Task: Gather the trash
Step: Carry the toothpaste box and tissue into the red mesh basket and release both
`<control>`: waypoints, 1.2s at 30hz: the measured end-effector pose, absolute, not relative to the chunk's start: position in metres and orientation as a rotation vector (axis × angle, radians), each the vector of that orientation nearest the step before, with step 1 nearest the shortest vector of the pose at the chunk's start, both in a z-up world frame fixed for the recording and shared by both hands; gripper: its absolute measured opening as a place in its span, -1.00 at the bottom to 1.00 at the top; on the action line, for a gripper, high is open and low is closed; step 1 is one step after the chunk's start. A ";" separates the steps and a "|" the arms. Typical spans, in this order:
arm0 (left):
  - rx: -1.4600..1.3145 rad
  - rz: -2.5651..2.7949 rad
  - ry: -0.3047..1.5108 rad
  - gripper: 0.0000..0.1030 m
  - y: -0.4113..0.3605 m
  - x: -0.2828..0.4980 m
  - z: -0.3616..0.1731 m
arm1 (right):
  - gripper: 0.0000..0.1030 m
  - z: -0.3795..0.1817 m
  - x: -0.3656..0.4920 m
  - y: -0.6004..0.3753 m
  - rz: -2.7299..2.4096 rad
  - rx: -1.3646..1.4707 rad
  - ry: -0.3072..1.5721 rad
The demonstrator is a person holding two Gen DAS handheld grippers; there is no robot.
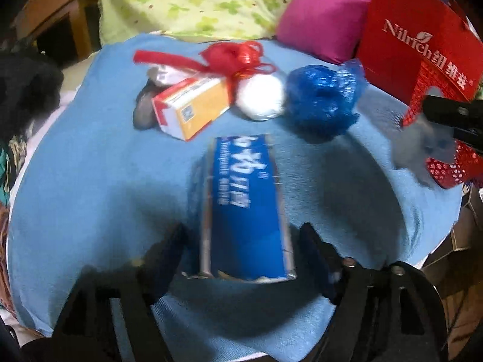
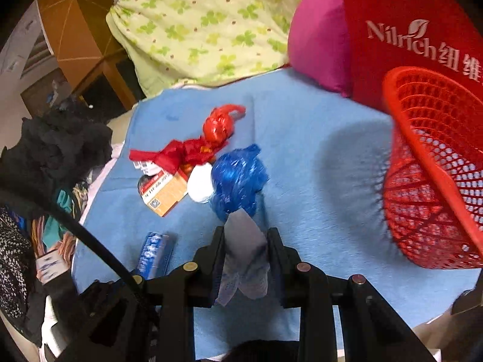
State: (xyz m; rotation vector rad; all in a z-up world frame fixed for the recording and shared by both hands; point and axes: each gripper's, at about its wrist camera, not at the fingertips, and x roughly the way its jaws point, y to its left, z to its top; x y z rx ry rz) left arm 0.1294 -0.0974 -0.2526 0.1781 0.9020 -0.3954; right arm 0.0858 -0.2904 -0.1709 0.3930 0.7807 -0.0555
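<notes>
A blue toothpaste box [image 1: 247, 208] lies on the blue cloth [image 1: 90, 181] between the open fingers of my left gripper [image 1: 241, 241]; it also shows in the right wrist view [image 2: 154, 253]. My right gripper [image 2: 246, 241] is shut on a crumpled grey-blue tissue [image 2: 244, 253] above the cloth. Beyond lie an orange and white box [image 1: 193, 105], a white ball [image 1: 261, 98], a crumpled blue plastic bag [image 1: 323, 99] and a red ribbon bundle [image 1: 235, 57]. A red mesh basket [image 2: 431, 169] stands tilted at the right.
A red Nilrich paper bag [image 2: 407, 30] and a magenta cushion [image 2: 317, 42] stand behind the basket. A green patterned quilt [image 2: 205, 24] lies at the back. Dark clothes [image 2: 57, 150] are piled at the left, with a wooden cabinet [image 2: 75, 30] beyond.
</notes>
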 end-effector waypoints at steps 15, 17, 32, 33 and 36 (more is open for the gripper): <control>0.259 -0.436 0.727 -0.21 -0.127 0.108 -0.168 | -0.43 -0.121 0.032 -0.314 -0.078 0.417 0.625; 0.289 -0.451 0.694 -0.21 -0.152 0.111 -0.151 | -0.43 -0.105 0.020 -0.326 -0.101 0.419 0.580; 0.466 -0.725 0.530 -0.19 -0.362 0.083 -0.082 | -0.43 -0.059 -0.046 -0.488 -0.392 0.461 0.450; 0.474 -0.733 0.529 -0.19 -0.370 0.083 -0.083 | -0.43 -0.061 -0.047 -0.498 -0.401 0.471 0.450; 0.494 -0.759 0.546 -0.17 -0.394 0.085 -0.089 | -0.43 -0.066 -0.045 -0.520 -0.412 0.489 0.457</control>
